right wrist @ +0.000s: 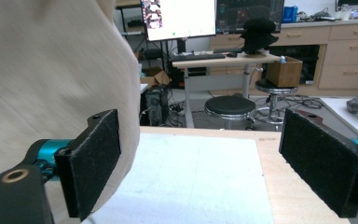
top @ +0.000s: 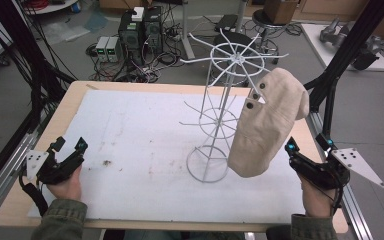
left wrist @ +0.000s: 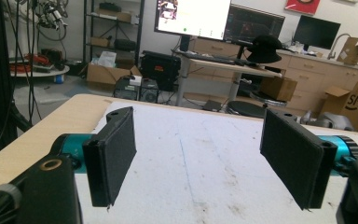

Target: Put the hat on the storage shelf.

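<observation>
hat (top: 267, 125): beige, hangs on white wire rack (top: 220, 117), right half of surface (top: 130, 130), brim end down near rack base
left gripper (top: 69, 148): jaws wide apart, empty, left edge of surface
right gripper (top: 307, 145): jaws spread, nothing between them, just beside hat's lower right

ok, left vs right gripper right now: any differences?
The left gripper sits at the table's near-left edge, far from the cap; the right gripper is beside the cap hanging on the wire rack. The left faces bare white mat; the right has cap fabric by one jaw. Both are open, holding nothing.
</observation>
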{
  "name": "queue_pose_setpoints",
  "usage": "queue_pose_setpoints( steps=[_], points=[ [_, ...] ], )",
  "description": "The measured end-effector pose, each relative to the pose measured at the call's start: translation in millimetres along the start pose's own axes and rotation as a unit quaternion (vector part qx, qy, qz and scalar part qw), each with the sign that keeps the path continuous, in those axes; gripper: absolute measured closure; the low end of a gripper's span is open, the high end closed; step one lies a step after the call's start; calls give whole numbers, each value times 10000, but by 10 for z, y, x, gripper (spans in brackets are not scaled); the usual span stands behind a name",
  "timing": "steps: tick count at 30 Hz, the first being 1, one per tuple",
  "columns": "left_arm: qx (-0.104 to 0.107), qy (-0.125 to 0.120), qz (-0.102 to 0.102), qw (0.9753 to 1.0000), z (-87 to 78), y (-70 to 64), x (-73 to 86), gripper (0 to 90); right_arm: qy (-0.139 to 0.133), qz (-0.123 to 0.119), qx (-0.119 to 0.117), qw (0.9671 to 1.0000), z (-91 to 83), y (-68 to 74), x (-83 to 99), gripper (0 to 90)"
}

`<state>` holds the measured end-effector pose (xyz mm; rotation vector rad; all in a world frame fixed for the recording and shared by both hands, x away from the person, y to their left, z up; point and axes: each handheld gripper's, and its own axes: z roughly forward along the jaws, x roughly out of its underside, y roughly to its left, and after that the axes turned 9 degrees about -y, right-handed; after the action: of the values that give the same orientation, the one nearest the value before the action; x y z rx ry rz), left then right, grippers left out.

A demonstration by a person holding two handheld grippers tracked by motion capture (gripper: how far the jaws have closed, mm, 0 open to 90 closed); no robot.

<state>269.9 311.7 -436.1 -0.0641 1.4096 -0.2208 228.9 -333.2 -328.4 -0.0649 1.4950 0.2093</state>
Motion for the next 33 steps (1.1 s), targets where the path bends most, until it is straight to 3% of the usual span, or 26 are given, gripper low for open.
queue_pose_setpoints(
  steps=[19, 25, 33],
  points=[
    [-5, 3, -9, 10000, 3, 2, 3, 267, 288, -79, 44, 9995, 232, -35, 522, 116],
    [3, 22, -5, 10000, 6, 4, 5, 267, 443, 9, 228, 9988, 279, -45, 723, 116],
    [-2, 16, -32, 10000, 5, 6, 4, 266, 449, -286, 215, 9984, 324, 30, 850, 116]
  ],
)
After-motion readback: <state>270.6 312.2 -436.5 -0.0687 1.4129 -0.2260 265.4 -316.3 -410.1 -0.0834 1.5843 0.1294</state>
